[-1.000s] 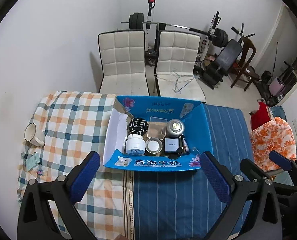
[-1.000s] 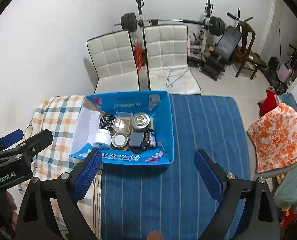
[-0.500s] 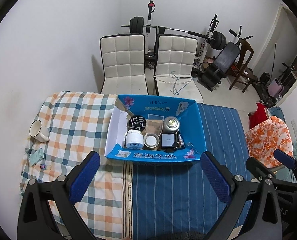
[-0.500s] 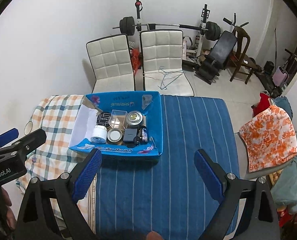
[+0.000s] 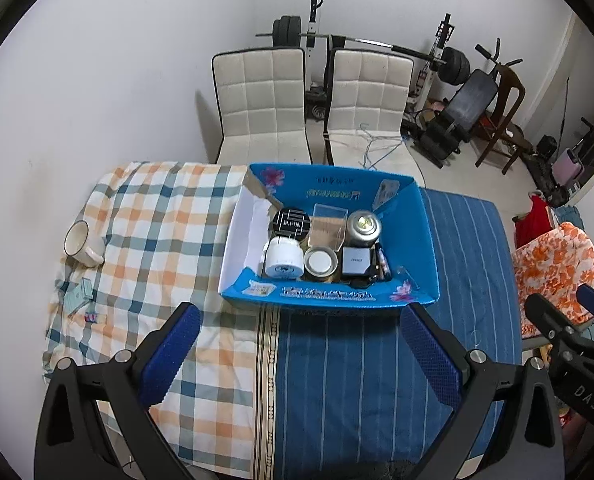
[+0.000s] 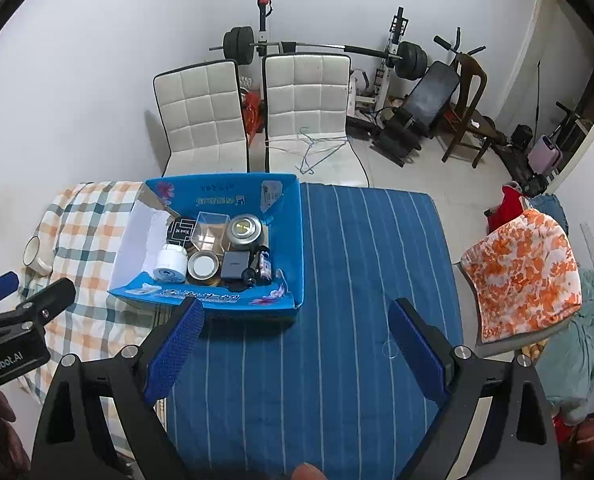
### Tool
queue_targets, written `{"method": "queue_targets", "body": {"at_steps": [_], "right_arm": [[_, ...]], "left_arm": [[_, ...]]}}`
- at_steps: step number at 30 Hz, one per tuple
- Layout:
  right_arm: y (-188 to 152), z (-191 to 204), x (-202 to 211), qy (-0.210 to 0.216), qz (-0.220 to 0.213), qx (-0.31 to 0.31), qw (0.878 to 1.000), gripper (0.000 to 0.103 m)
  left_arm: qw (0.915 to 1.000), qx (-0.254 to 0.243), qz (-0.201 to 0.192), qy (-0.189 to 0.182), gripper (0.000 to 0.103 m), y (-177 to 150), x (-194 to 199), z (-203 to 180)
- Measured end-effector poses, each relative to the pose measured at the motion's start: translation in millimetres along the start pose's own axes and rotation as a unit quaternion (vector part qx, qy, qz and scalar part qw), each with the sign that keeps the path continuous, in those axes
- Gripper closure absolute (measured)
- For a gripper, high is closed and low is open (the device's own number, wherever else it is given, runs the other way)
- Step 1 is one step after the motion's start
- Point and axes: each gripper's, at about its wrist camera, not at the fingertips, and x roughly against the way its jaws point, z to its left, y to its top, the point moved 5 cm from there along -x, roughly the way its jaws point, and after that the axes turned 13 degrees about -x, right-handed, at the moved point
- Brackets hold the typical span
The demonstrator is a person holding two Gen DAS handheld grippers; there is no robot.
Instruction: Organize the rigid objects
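Left wrist view: the left claw (image 5: 295, 354) is wide, holding nothing, above the near edge of the counter (image 5: 357, 380). The blue box (image 5: 427, 240) sits mid-counter toward the far edge. It contains a white jar (image 5: 284, 258), black round tin (image 5: 291, 222), clear case (image 5: 328, 226), silver can (image 5: 363, 227), flat round tin (image 5: 320, 262) and grey box (image 5: 356, 260). A mug (image 5: 82, 243) rests near the left edge, outside the box.

Right wrist view: the right claw (image 6: 295, 346) is wide, holding nothing, near the box's (image 6: 289, 240) front wall. The mug (image 6: 35, 254) is partly visible.

Step in hand: undetermined; packing may be complete, or the mug remains. Whether the mug belongs to the task cannot be told.
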Motion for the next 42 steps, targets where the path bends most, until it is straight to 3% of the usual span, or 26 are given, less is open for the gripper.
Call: {"method": "queue_targets", "body": {"at_steps": [42], "right_arm": [[-1, 0, -8, -0.001, 0.005, 0.002, 1.0, 0.007]], "left_arm": [[1.0, 0.005, 0.001, -0.002, 0.0, 7, -8, 5]]}}
